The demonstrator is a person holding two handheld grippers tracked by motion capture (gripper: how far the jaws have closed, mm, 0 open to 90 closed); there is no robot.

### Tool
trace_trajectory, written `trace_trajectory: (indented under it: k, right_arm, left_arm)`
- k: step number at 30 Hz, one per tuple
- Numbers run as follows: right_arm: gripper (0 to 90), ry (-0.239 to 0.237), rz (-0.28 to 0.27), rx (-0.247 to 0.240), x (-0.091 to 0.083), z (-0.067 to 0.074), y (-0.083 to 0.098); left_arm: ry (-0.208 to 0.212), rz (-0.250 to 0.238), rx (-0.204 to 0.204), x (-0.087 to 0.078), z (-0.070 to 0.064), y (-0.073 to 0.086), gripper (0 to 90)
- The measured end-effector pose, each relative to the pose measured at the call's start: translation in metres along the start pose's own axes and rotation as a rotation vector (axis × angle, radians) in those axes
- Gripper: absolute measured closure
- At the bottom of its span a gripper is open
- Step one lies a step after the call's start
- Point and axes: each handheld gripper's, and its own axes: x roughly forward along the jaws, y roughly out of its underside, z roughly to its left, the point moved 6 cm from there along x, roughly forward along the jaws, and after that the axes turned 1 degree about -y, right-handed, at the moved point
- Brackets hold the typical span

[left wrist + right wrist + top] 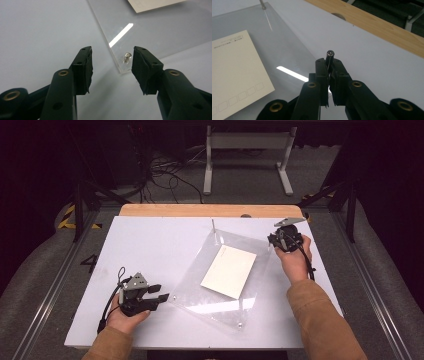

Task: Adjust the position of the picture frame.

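Note:
A clear acrylic sheet lies slanted on the white table, with a white card on top of it. Small metal pins stand at its corners: one at the far corner and one at the left corner. My left gripper rests near the table's front left, open, its jaws on either side of the sheet's left corner and that corner's pin without touching them. My right gripper is off the sheet's right corner, shut on a small metal pin that sticks up from its fingertips.
The white tabletop has a wooden strip along its far edge. Another pin sits at the sheet's near corner. Beyond the table stand a metal frame and loose cables on the floor.

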Motion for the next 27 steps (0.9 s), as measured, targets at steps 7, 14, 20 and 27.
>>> trace_trajectory:
  k: [7, 14, 20, 27]
  right_arm:
    - [83.9, 0.013, -0.004, -0.028, 0.033, 0.004, -0.024]
    - [83.3, 0.034, 0.011, -0.049, 0.054, 0.015, -0.029]
    - [73.2, 0.016, -0.003, -0.022, 0.044, 0.022, -0.02]
    - [67.6, -0.056, -0.062, 0.018, 0.018, 0.028, -0.011]
  left_arm:
    - [0.012, -0.006, 0.002, -0.004, -0.004, 0.004, 51.3]
    - [0.021, -0.01, 0.019, -0.006, -0.005, 0.007, 51.1]
    - [0.037, -0.006, 0.047, -0.002, -0.01, 0.004, 53.7]
    - [0.053, 0.014, 0.104, 0.009, -0.015, -0.003, 55.8]
